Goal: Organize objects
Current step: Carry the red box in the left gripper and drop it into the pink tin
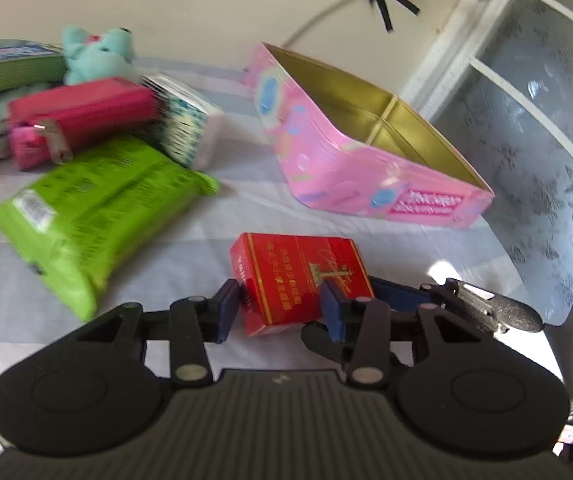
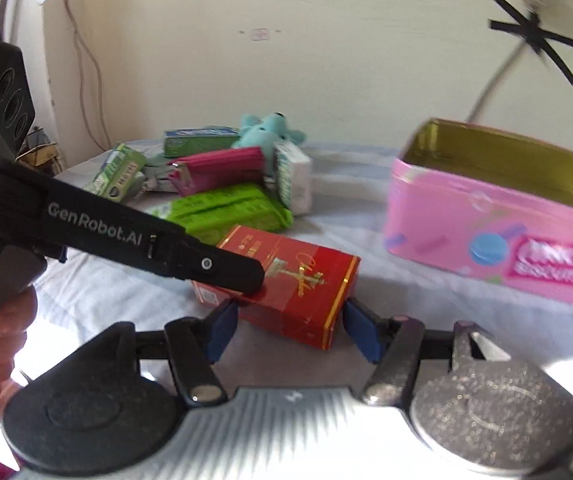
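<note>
At centre, both grippers clamp the red box [image 1: 300, 280]: left gripper [image 1: 282, 306] and right gripper [image 2: 286, 330]; pink tin [image 1: 366, 148] at 1 o'clock.

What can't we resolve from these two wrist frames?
- Red box: whether either gripper's pads actually clamp it; left wrist view is blurred, and the left gripper covers it in the right wrist view.
- Pink tin: right end cut off by frame edge, label smeared.
- Green pack: print blurred.
</note>
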Available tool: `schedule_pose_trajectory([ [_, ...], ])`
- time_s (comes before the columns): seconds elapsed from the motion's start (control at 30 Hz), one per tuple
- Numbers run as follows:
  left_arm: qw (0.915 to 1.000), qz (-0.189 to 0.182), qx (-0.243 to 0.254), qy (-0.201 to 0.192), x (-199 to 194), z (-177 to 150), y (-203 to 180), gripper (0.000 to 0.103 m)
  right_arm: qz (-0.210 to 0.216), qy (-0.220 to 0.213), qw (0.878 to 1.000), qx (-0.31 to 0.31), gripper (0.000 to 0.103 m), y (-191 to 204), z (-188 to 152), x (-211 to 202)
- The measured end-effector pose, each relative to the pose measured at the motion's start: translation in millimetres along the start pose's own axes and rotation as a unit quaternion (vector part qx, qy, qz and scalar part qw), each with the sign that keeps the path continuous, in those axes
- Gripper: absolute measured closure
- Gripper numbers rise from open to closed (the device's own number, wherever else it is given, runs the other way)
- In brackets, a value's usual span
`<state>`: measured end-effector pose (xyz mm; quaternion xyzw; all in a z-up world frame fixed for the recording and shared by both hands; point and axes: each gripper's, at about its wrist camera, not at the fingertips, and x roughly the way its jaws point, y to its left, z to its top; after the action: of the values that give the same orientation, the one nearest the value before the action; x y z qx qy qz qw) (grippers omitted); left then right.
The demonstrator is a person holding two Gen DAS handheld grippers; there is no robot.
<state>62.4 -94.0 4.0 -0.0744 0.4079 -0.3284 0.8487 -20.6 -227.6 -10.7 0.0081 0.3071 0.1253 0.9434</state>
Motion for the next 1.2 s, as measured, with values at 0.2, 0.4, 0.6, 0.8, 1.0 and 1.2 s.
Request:
schedule_pose_trajectory([
  [0.2, 0.9945, -0.044, 0.091, 0.027, 41.4, 6.5, -67.1, 0.053, -0.06, -0.017, 0.995, 0.079, 0.045, -62.0, -29.9, -44.4],
  [0.4, 0.9817, -0.085, 0.164, -0.046, 37.0, 51.5, -122.7, 0.053, -0.128, -0.114, 0.982, 0.08, 0.045, -100.3, -14.3, -85.4],
  [0.6, 0.9767, -0.078, 0.181, -0.084, 76.3, 105.1, -142.9, 0.049, -0.18, -0.167, 0.967, 0.067, 0.044, -148.1, 30.0, -73.4],
  [0.8, 0.981, -0.065, 0.175, -0.052, 130.7, 118.9, -150.2, 0.049, -0.2, -0.127, 0.967, 0.088, 0.041, -194.3, 39.7, -37.2],
  [1.0, 0.9808, -0.039, 0.184, -0.049, 135.5, 109.9, -162.9, 0.049, -0.213, -0.139, 0.963, 0.089, 0.028, -195.1, 30.9, -36.4],
  [1.2, 0.9796, -0.043, 0.175, -0.089, 87.0, 100.2, -151.3, 0.046, -0.195, -0.183, 0.958, 0.102, 0.028, -168.0, 25.7, -64.8],
])
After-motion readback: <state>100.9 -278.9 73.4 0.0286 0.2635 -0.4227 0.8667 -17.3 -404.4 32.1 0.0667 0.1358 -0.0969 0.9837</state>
